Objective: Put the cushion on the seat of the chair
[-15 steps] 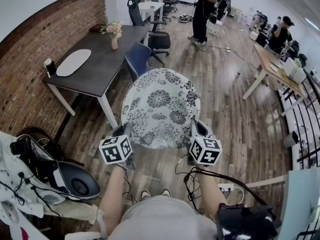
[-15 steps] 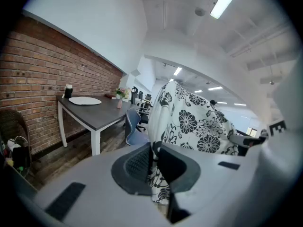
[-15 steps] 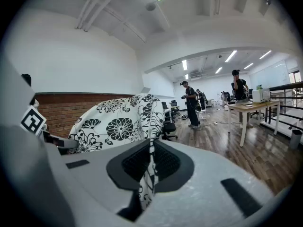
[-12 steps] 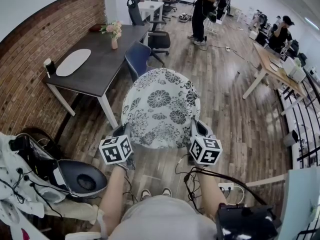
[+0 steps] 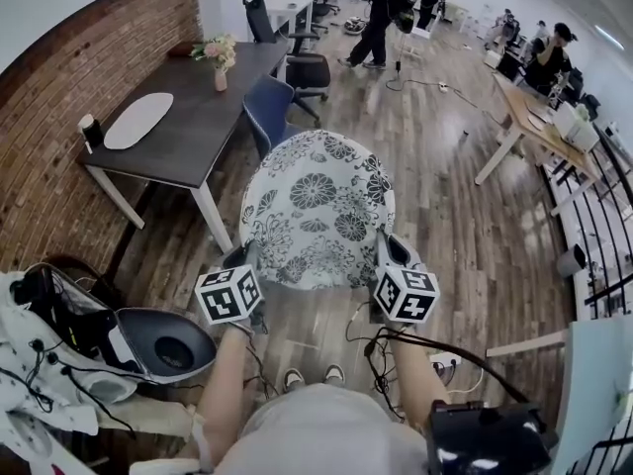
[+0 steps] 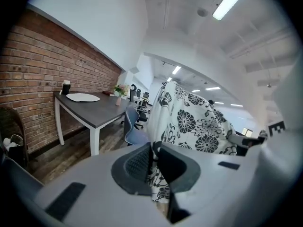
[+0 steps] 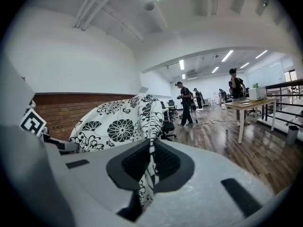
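A round white cushion (image 5: 318, 208) with black flower print hangs in the air between my two grippers. My left gripper (image 5: 251, 261) is shut on its near left edge, my right gripper (image 5: 382, 255) on its near right edge. In the left gripper view the cushion's fabric (image 6: 189, 122) is pinched between the dark pads (image 6: 137, 164). The right gripper view shows the cushion's edge (image 7: 149, 122) clamped the same way. A blue chair (image 5: 269, 112) stands beyond the cushion, at the dark table (image 5: 198, 117), partly hidden behind the cushion's top.
A brick wall runs along the left. A black office chair (image 5: 305, 67) stands further back. A dark round basket chair (image 5: 163, 344) and a heap of clothes lie at the lower left. Cables (image 5: 381, 349) trail on the wooden floor. People stand at the back and by a desk (image 5: 524, 117).
The head view has shifted a little, so the room sits slightly higher in the picture. The cushion and both grippers hold the same pose.
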`<action>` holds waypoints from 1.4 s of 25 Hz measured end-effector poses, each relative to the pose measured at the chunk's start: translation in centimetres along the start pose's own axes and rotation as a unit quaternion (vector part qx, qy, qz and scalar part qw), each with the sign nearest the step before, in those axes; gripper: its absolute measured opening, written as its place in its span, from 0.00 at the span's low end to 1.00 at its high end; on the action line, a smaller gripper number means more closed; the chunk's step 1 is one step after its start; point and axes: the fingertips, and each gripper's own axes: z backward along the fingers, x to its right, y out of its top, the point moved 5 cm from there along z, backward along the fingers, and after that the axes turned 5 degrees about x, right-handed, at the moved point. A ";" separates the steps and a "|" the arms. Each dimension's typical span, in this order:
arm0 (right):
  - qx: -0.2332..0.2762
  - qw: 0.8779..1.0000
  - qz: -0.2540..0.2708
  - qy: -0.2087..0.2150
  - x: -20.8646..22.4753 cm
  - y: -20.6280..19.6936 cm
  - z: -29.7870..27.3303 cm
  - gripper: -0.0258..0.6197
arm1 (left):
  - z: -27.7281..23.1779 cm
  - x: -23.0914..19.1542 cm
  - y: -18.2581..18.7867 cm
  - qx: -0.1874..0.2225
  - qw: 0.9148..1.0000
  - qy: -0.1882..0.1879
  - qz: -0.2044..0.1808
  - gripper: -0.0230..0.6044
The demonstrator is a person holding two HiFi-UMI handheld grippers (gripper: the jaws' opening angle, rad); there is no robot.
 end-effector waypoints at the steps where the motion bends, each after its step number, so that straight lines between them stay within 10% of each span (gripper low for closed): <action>1: 0.000 1.000 -0.003 -0.002 -0.2 -0.2 0.1 0.06 | 0.1 -0.2 -0.1 -0.002 1.000 -0.002 0.000 0.06; 16: -0.025 0.999 -0.030 -0.031 2.0 -2.5 -5.1 0.06 | -7.0 -1.6 -1.4 -0.043 0.999 -0.030 0.006 0.06; 35: -0.038 0.999 -0.026 -0.003 13.4 3.1 -25.7 0.06 | -27.5 2.0 6.3 -0.037 0.999 0.007 0.007 0.06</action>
